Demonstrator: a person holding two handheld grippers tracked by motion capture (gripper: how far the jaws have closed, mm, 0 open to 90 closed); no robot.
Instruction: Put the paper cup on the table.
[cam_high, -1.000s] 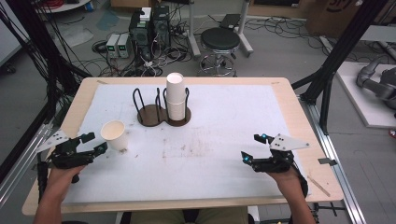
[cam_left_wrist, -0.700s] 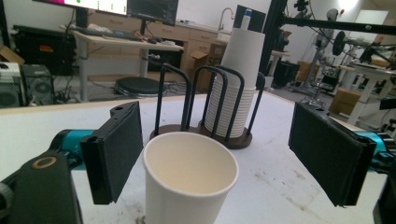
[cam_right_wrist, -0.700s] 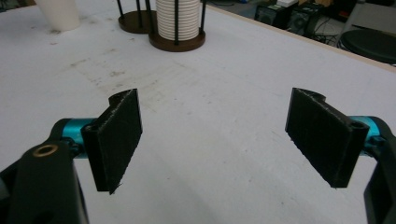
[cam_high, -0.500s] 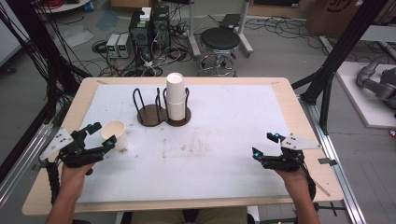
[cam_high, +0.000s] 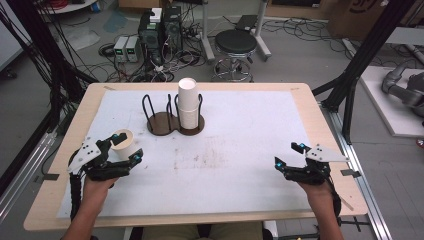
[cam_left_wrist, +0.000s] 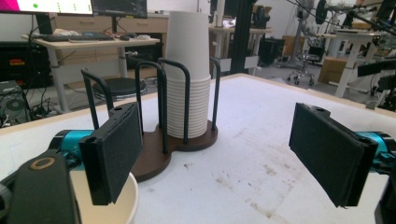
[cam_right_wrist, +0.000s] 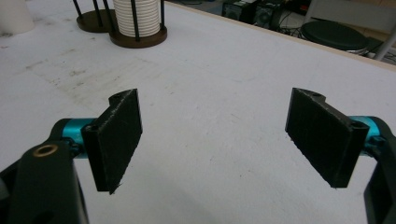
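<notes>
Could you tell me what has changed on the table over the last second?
The left gripper has swung forward to the loose paper cup; its open fingers now stand around the cup, not closed on it. The right gripper has drawn back towards the table's near right edge, open. The cup, the cup stack and its holder have stayed put.

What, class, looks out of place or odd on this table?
One cup stands alone on the mat near the left tool, apart from the stack in the holder, whose other bay is empty. The mat has grey smudges near its middle. Nothing is spilled or broken.
</notes>
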